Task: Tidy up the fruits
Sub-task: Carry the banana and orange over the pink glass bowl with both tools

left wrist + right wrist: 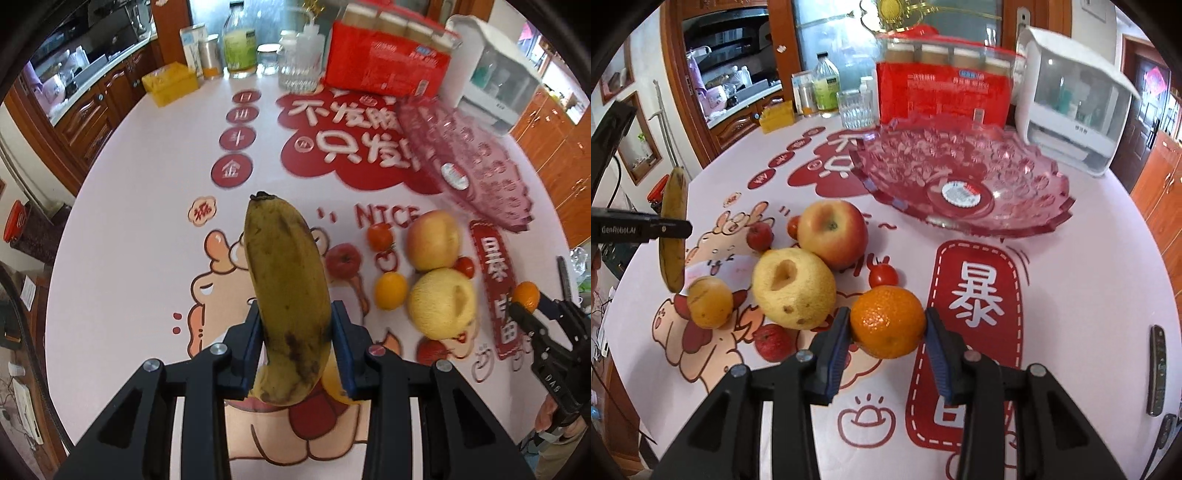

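Both pairs of jaws were closed on fruit: the left gripper [295, 325] clamped a browning yellow-green banana [286, 295] across its lower half, its dark tip pointing away, and the right gripper [886, 328] pinched a round orange mandarin [887, 322] between its blue pads. Both fruits were held above the counter [1089, 295], which was covered with a pale pink cloth printed in red characters and cartoon figures. Below and to the left of the mandarin lay the loose pile: a large pale yellow pear-like fruit [794, 288] touching a big red-and-yellow apple [833, 234] behind it, a small yellow-orange citrus [710, 302] to the left, a small red apple [774, 341] in front, another small red fruit [760, 236] further back, and a red cherry tomato [883, 276] just beside the mandarin. Beyond the pile a pink cut-glass fruit bowl [964, 177] sat on the counter with a round label at its centre and no fruit in it. Behind the bowl stood a red carton pack [942, 92], a white plastic-lidded box [1075, 107], a clear drinking glass [854, 109], a green-labelled bottle [825, 86] and a yellow box [776, 117].
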The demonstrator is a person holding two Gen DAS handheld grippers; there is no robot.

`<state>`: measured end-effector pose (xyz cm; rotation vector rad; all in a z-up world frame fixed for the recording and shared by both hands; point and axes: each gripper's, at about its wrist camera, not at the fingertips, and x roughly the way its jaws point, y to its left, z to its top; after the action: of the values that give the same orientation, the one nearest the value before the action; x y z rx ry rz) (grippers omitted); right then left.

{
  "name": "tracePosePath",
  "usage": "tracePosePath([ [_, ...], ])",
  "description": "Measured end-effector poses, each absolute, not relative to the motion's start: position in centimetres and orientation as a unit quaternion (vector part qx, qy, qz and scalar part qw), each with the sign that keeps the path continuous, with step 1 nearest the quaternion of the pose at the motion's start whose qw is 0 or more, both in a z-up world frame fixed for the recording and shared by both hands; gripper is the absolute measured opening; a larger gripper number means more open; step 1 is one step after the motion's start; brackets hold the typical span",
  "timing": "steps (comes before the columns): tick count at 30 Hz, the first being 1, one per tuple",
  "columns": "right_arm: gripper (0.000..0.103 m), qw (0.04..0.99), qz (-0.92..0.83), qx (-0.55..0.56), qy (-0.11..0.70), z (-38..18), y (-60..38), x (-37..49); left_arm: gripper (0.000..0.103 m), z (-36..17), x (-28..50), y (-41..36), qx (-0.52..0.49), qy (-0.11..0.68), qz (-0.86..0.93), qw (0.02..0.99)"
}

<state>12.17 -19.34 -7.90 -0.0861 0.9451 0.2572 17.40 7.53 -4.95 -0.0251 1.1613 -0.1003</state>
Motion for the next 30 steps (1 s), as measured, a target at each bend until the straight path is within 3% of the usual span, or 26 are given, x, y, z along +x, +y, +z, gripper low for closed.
tracePosePath([
  [15, 0.04, 0.906, 0.114, -0.021, 0.407, -1.7, -21.9, 11.8, 0.033, 3.0, 17.8, 0.0, 0.004, 0.503, -0.109, 0.857],
  [30, 0.04, 0.925, 0.047, 0.016, 0.376, 3.5, -27.7, 18.9, 0.033, 7.1, 24.4, -10.8, 0.011, 0.476, -0.17, 0.863],
])
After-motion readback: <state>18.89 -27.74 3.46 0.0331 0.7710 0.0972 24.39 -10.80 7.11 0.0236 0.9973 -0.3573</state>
